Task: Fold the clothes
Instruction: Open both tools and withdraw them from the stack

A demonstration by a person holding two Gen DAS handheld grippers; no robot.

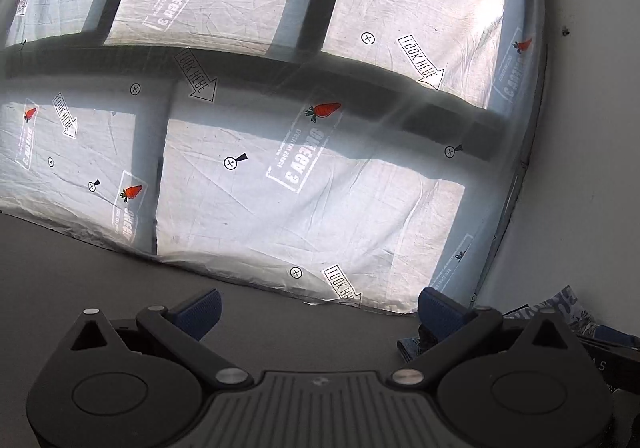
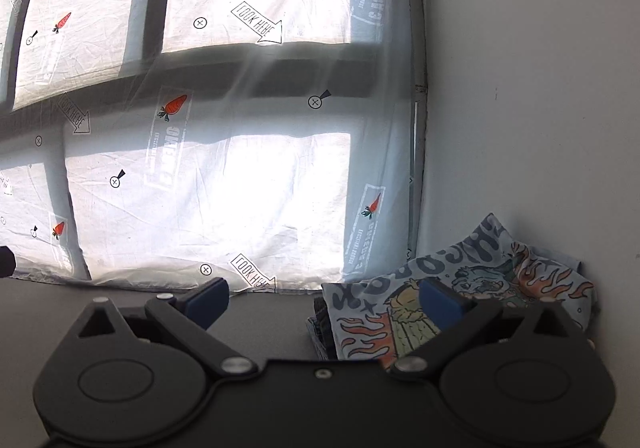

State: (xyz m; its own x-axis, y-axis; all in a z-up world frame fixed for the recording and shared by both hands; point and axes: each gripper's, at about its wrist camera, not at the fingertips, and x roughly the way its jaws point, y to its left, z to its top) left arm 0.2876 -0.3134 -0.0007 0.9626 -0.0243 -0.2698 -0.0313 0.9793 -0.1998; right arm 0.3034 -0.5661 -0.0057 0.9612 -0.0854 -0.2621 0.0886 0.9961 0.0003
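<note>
Left gripper [image 1: 318,312] jaws spread wide, nothing between them, above the dark table [image 1: 100,268]; only a sliver of the folded clothes [image 1: 560,312] shows at lower right of its frame. Right gripper [image 2: 322,302] likewise released and empty, with the folded printed shirt [image 2: 480,272] at lower right, stacked in the corner against the white wall [image 2: 540,88], so the right hand looks nearer. Backlit curtain [image 2: 240,188] reads "LOOK HERE" in arrows, mirrored "OMEGA 3" beside carrots; shirt lettering illegible.
</note>
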